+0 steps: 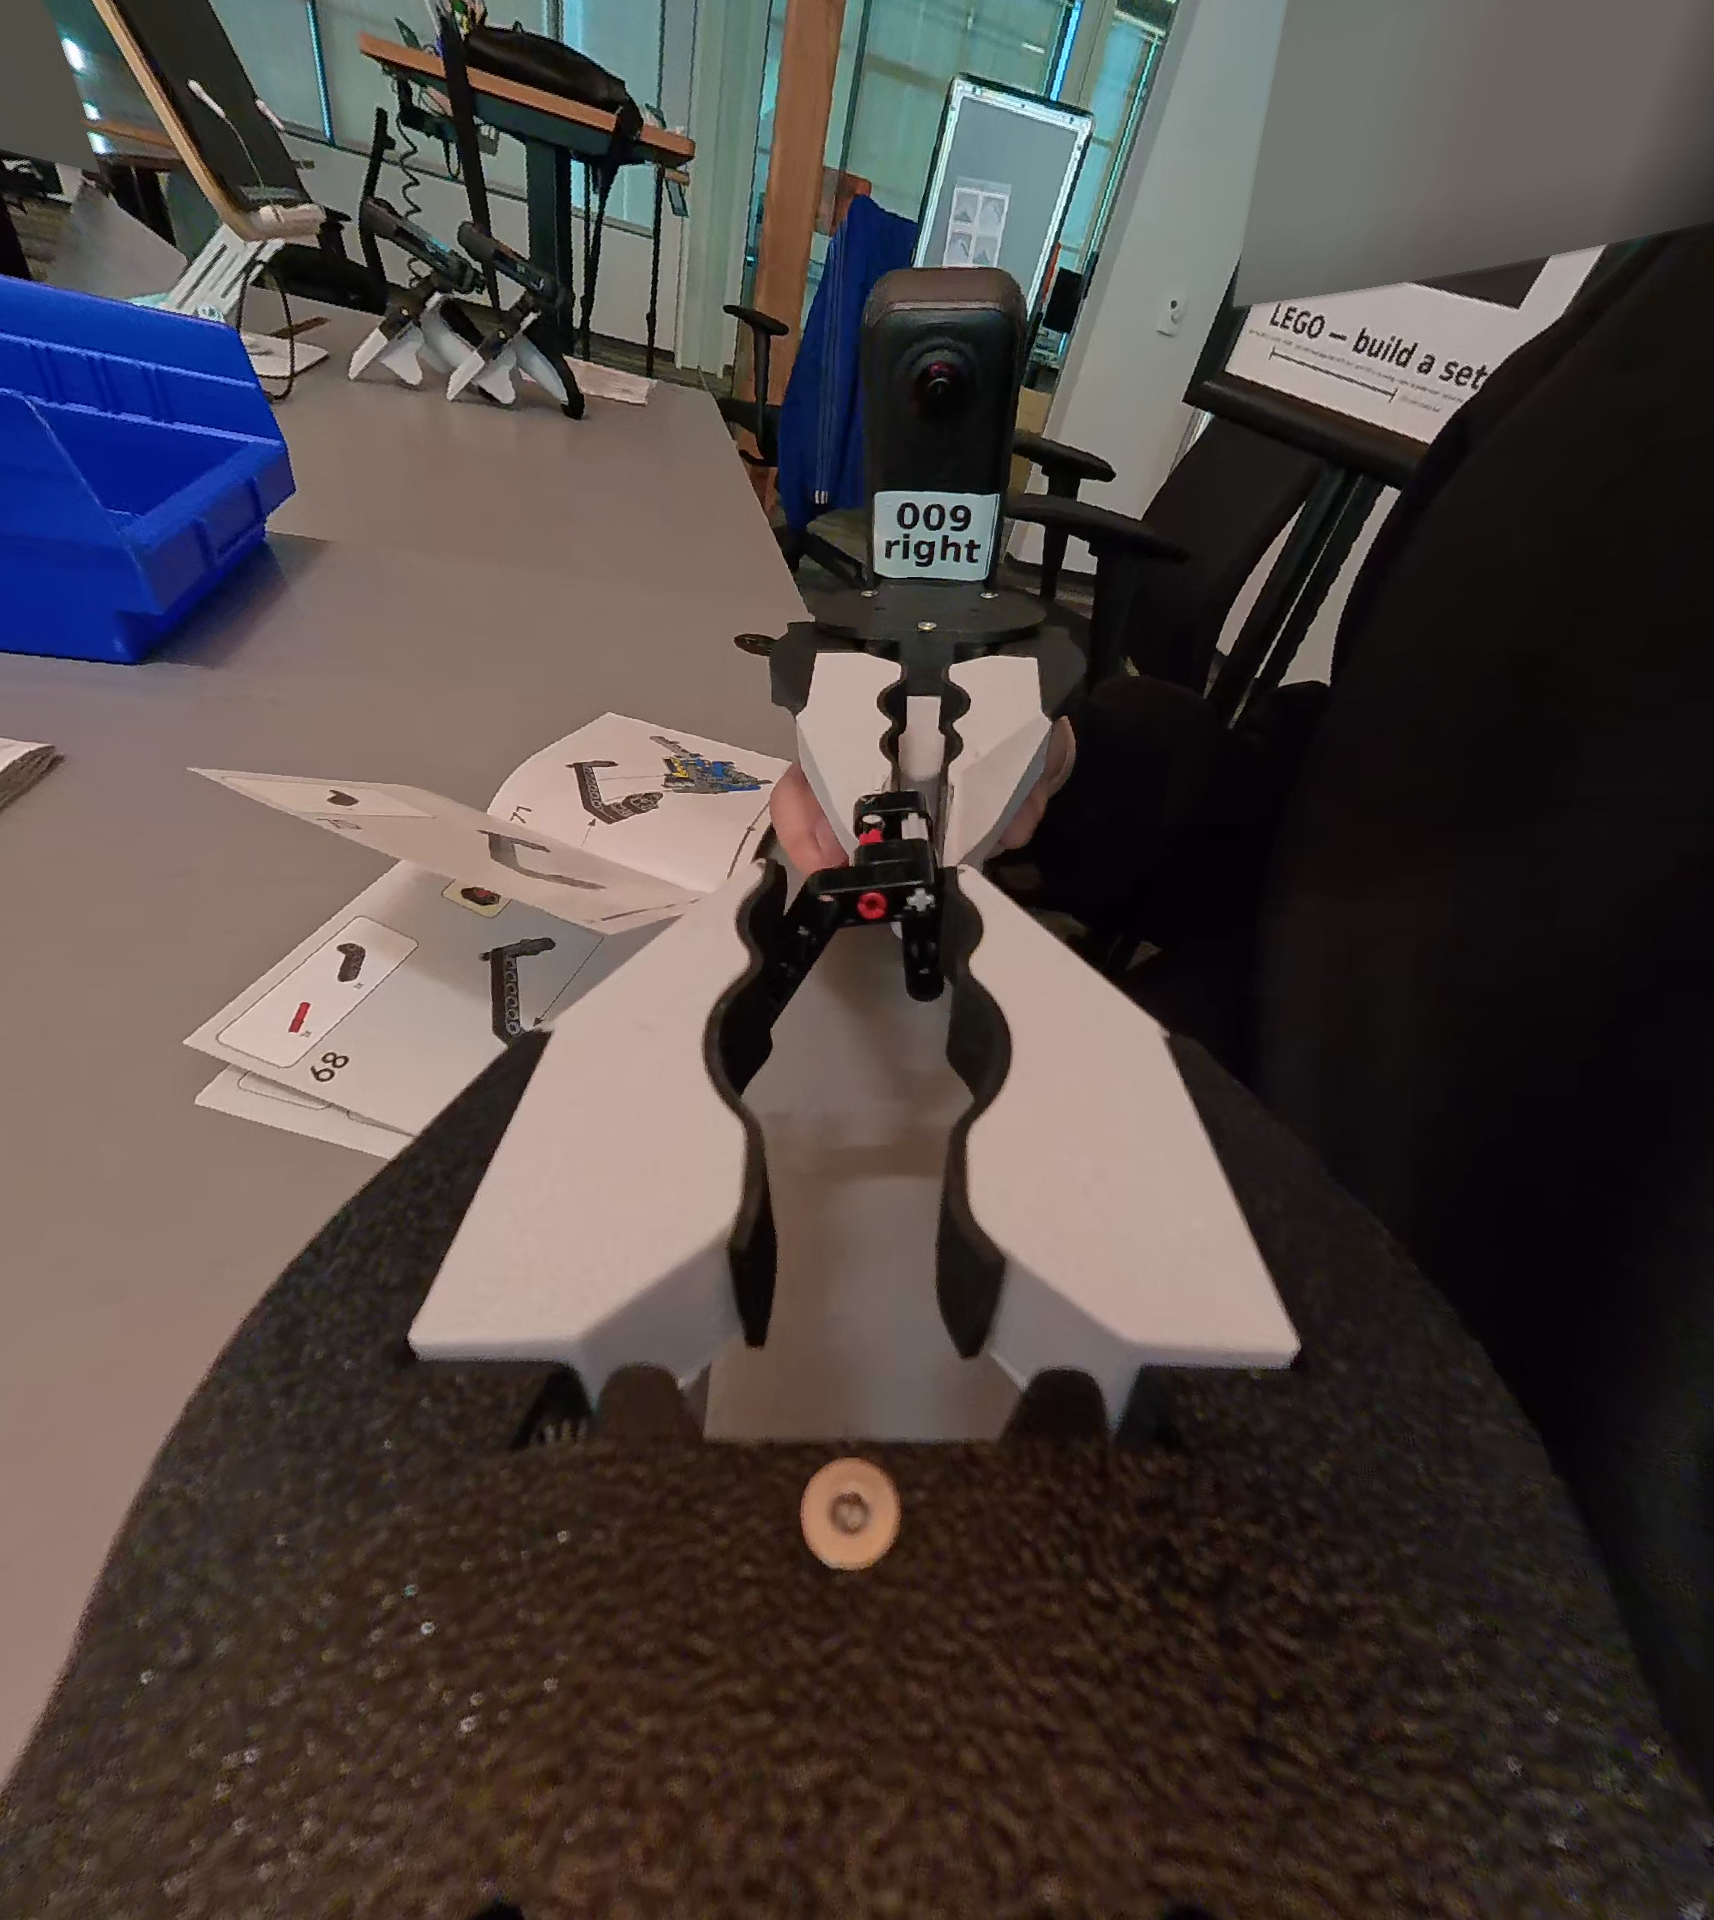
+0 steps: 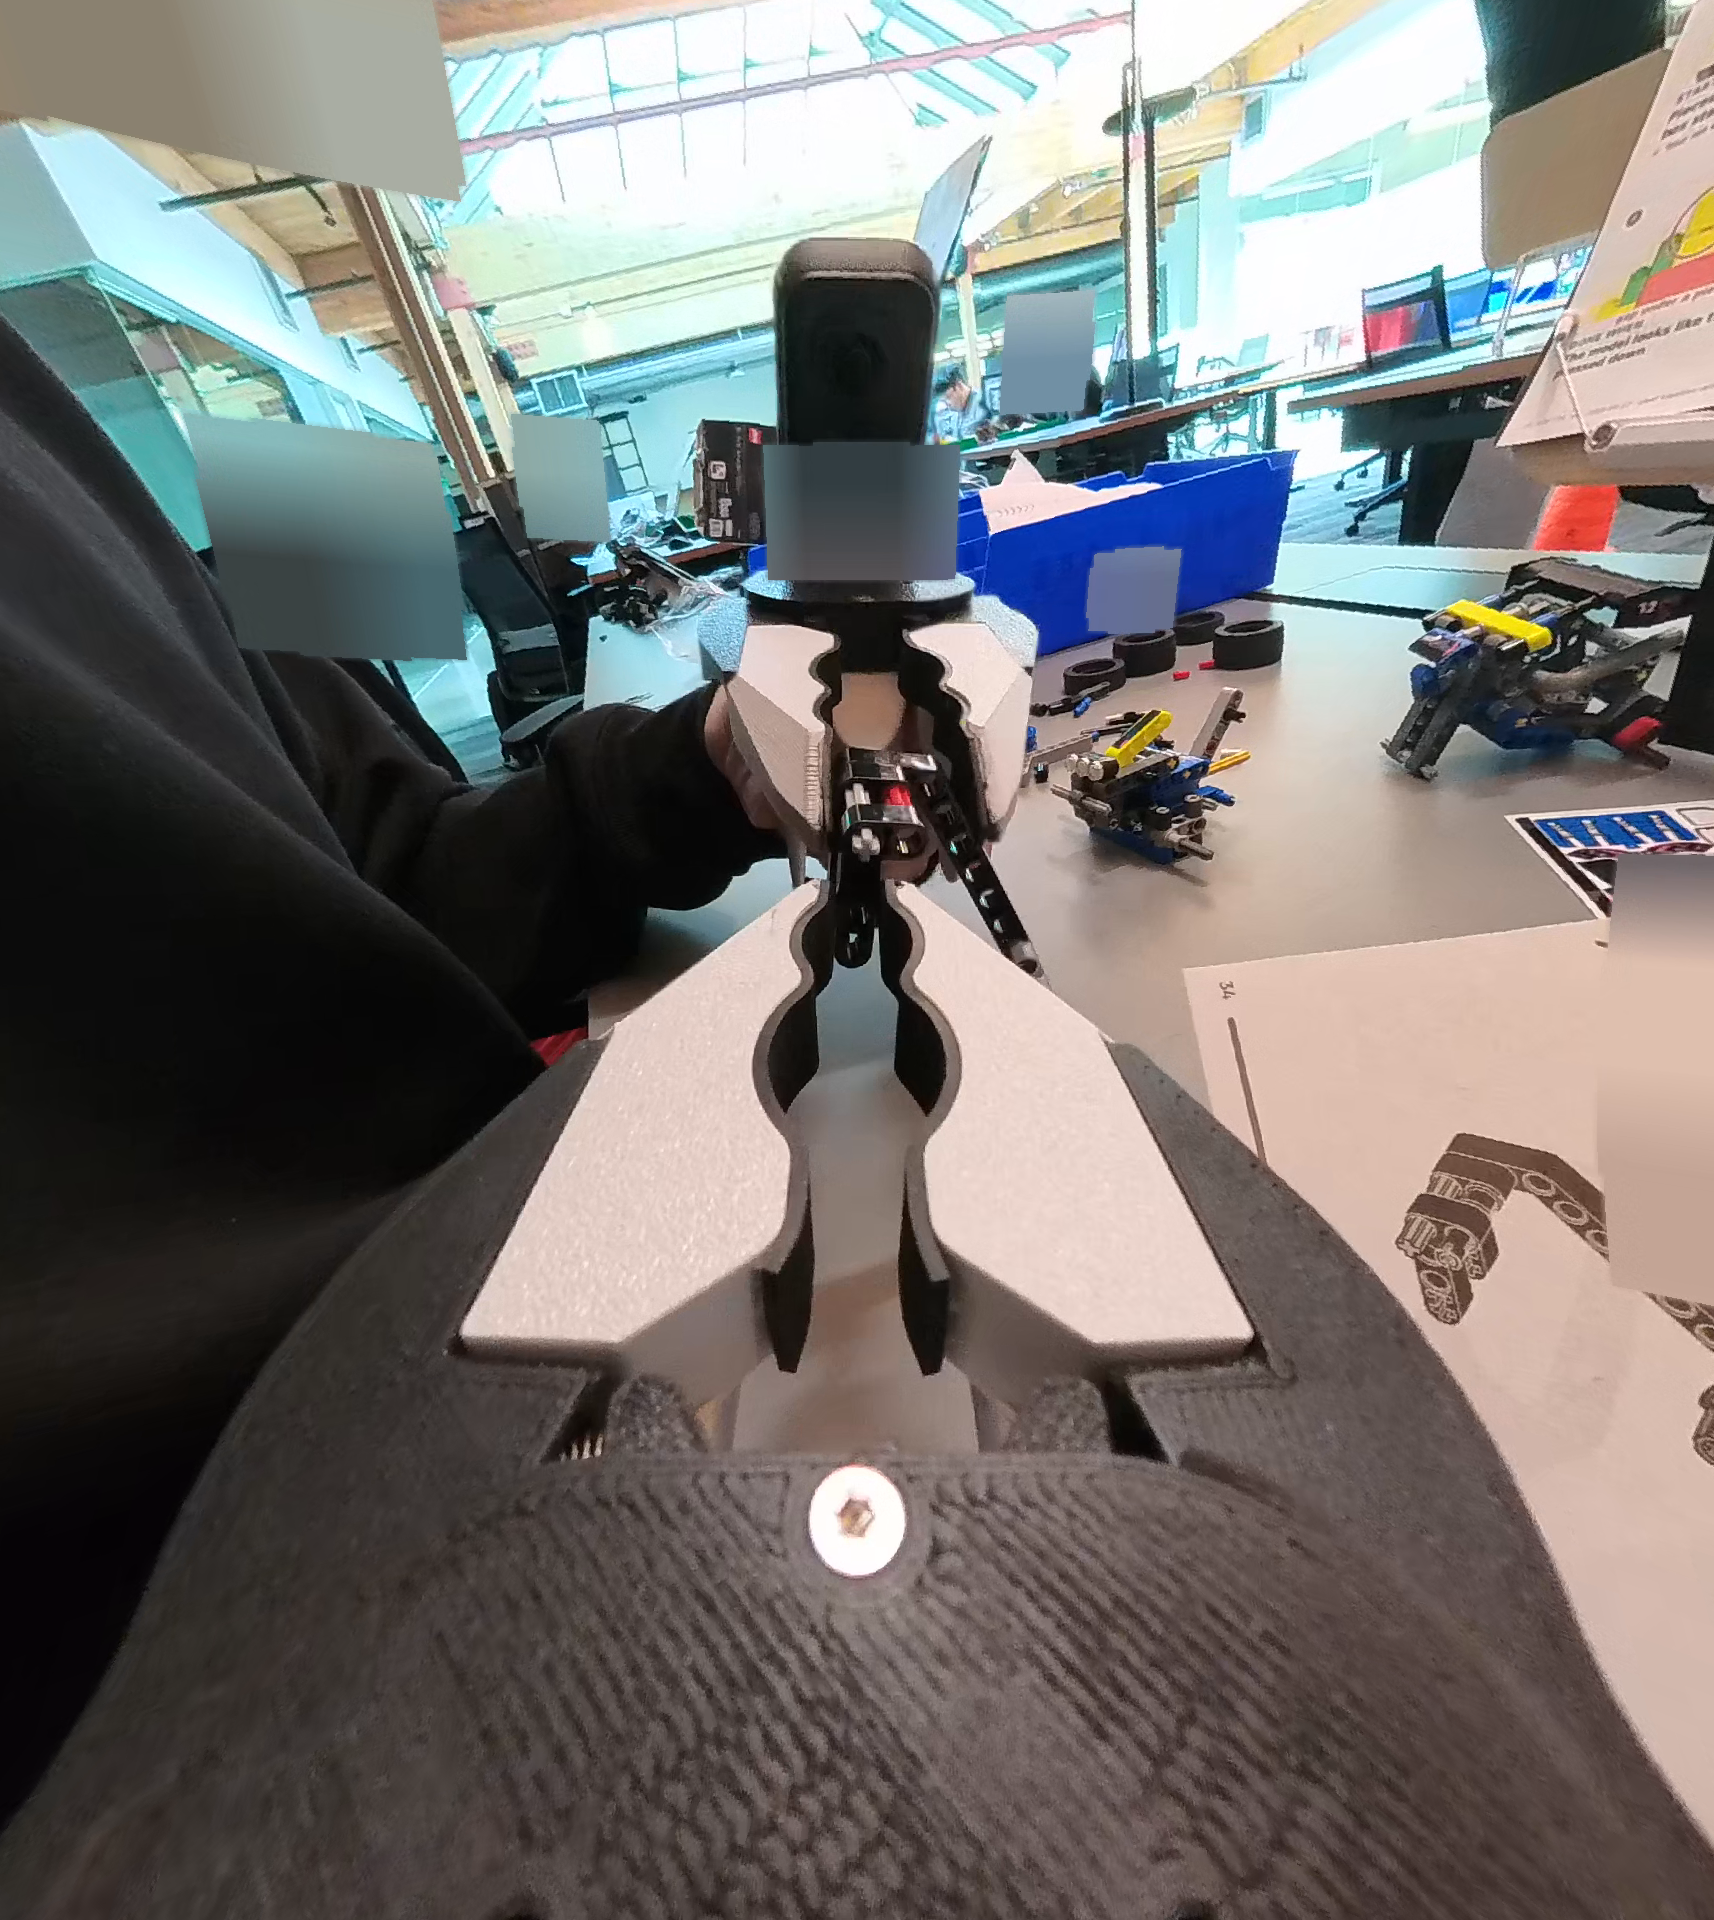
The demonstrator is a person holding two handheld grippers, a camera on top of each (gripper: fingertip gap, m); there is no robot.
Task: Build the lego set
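Observation:
A small black brick assembly [image 1: 879, 899] with a red pin and a light grey axle end hangs in the air between my two grippers, which face each other above the grey table [image 1: 479, 582]. My left gripper [image 1: 863, 883] is shut on the assembly's cross piece, and two black beams hang down between its fingers. My right gripper [image 1: 920, 779] grips the assembly's far side. In the right wrist view my right gripper [image 2: 858, 914] is shut on a thin black beam [image 2: 853, 935] of the same assembly [image 2: 889, 795]. The left gripper [image 2: 884, 769] holds it from the other side, and a long black beam [image 2: 993, 894] slants down to the right.
An open instruction booklet [image 1: 396, 935] lies under the grippers, and a blue bin [image 1: 74, 468] stands at the far left. The right wrist view shows a blue and yellow brick model [image 2: 1144, 779], a larger model [image 2: 1528, 665], black tyres [image 2: 1175, 649], a printed sheet [image 2: 1435, 1195] and a person's black sleeve [image 2: 313, 790]. My left and right fingertips are right by each other. My left tips are roughly 30 centimetres from the larger model [image 2: 1528, 665].

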